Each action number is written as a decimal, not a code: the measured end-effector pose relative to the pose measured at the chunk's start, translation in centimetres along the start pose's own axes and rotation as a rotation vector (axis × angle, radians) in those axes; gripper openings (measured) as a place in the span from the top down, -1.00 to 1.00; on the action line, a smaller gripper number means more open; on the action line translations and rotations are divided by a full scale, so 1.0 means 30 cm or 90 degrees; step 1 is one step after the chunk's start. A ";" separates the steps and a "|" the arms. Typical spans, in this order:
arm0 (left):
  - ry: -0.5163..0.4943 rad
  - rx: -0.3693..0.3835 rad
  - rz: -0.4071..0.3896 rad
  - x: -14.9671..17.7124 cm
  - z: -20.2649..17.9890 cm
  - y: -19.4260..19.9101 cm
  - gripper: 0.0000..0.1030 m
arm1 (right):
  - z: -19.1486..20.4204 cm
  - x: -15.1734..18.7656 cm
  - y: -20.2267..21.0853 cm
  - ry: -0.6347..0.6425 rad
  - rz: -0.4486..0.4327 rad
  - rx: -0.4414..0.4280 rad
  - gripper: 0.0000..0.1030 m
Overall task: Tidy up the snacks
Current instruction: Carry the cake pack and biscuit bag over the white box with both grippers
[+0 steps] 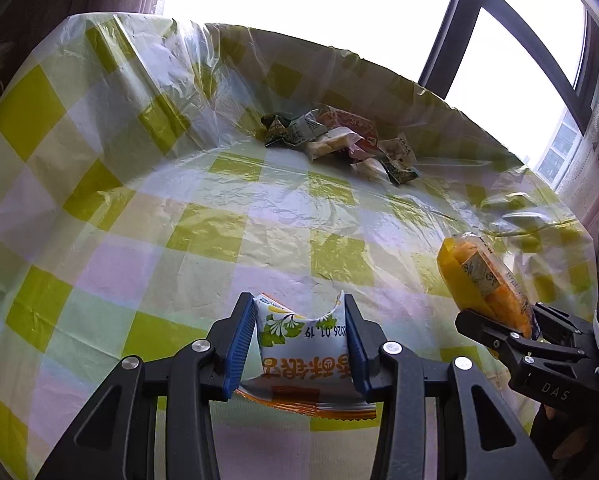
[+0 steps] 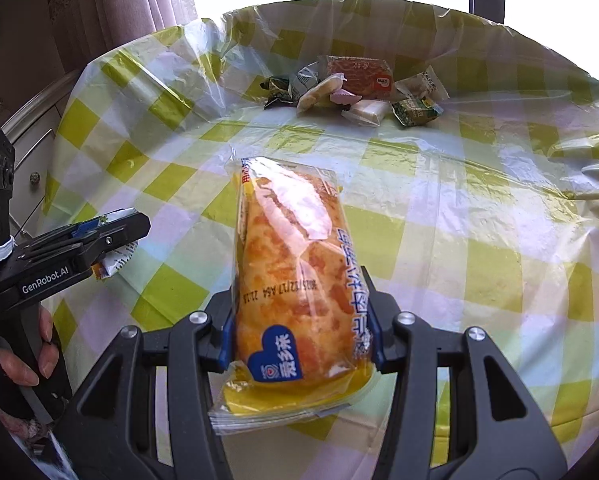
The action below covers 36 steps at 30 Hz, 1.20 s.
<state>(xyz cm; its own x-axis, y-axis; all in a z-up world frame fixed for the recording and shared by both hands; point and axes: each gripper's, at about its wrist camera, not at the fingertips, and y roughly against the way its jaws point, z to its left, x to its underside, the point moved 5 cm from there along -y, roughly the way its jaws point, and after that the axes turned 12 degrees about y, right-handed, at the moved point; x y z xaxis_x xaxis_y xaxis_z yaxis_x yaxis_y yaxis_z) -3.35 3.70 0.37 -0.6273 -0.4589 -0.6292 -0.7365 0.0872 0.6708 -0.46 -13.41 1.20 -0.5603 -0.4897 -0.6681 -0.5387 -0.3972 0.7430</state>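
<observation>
My left gripper (image 1: pixel 299 320) is shut on a small white snack packet (image 1: pixel 299 344) with green leaves and orange print, held above the near part of the table. It also shows in the right wrist view (image 2: pixel 111 228), at the left. My right gripper (image 2: pixel 299 312) is shut on a long orange bread pack (image 2: pixel 291 280) in clear wrap, held above the table. That pack also shows in the left wrist view (image 1: pixel 483 280), at the right. A heap of mixed snack packets (image 1: pixel 339 136) lies at the far side of the table; it also shows in the right wrist view (image 2: pixel 355 88).
The round table carries a yellow-green checked plastic cloth (image 1: pixel 219 220) with a raised, crumpled far edge (image 2: pixel 339 12). A window stands behind it. A curtain (image 2: pixel 139 0) and a white drawer cabinet (image 2: pixel 31 152) are at the left.
</observation>
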 end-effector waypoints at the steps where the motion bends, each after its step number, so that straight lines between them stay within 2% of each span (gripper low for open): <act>1: -0.010 0.002 0.001 0.015 -0.017 0.009 0.15 | 0.005 0.011 0.013 0.002 0.001 0.003 -0.03; 15: -0.119 0.043 -0.017 0.193 -0.242 0.221 0.15 | 0.037 0.170 0.358 -0.005 -0.045 0.066 -0.03; 28: -0.280 0.063 0.035 0.379 -0.478 0.192 0.15 | -0.081 0.382 0.534 -0.055 -0.061 0.111 -0.03; 36: -0.365 0.082 0.038 0.462 -0.608 0.226 0.15 | -0.141 0.520 0.629 -0.086 -0.058 0.143 -0.03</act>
<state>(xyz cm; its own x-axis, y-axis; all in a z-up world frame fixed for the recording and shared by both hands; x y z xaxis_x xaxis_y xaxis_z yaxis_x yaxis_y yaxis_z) -12.44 -18.20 3.36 -0.6784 0.0983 -0.7281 -0.6985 0.2208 0.6807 -16.71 -31.82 4.98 -0.5739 -0.3462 -0.7422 -0.7081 -0.2455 0.6620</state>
